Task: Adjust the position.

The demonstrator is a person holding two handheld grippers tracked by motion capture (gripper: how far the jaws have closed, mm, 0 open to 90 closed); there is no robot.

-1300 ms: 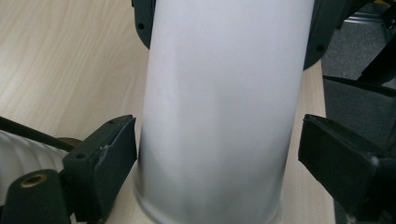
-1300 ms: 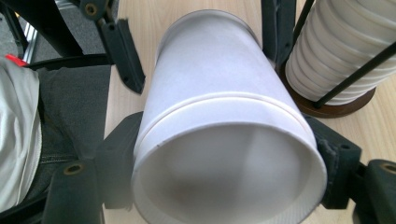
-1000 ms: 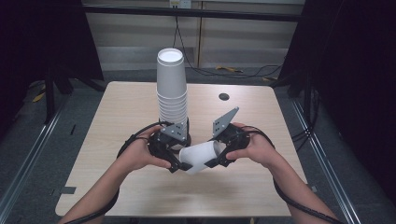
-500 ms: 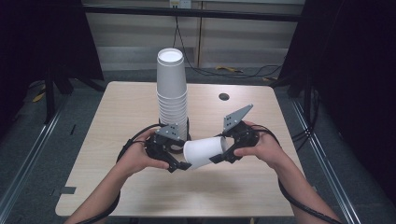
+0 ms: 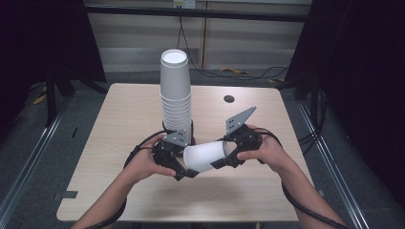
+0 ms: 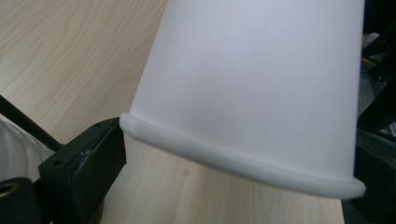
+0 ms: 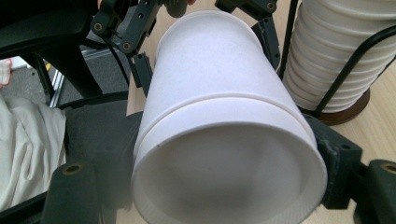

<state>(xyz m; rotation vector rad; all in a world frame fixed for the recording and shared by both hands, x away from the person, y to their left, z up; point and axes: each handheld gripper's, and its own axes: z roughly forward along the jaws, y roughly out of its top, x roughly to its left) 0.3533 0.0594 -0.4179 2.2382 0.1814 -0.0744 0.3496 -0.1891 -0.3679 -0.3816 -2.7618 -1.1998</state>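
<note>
Nearest the camera in the high view, two bare forearms come up from the lower edge over the pale wooden bench (image 5: 119, 191), each hand wrapped round a black two-jaw claw with a cable trailing off it. Between them, lifted just above the bench top and lying on its side, is a white paper cup with a rolled rim (image 5: 204, 156).

The left claw (image 5: 184, 167) is at the cup's rim end. Its jaws have just been opening, and they now stand spread on either side of the rim: in the left gripper view one black jaw sits right beside the rolled edge of the cup (image 6: 261, 93), though whether it touches is hard to tell.

The right claw (image 5: 224, 157) takes the cup's narrower bottom end. In the right gripper view its two jaws are pinching the cup (image 7: 224, 140) across its base, whose recessed bottom faces the camera, and the left claw (image 7: 201, 32) shows farther off at the cup's far end. A grey three-cornered plate (image 5: 240, 119) rises above the right claw.

Just behind the hands, a tall stack of white paper cups (image 5: 175, 95) stands upside down in a black wire holder on a round base, near the middle of the bench. Farther back on the bench top lies a small dark round hole (image 5: 229, 99).
</note>
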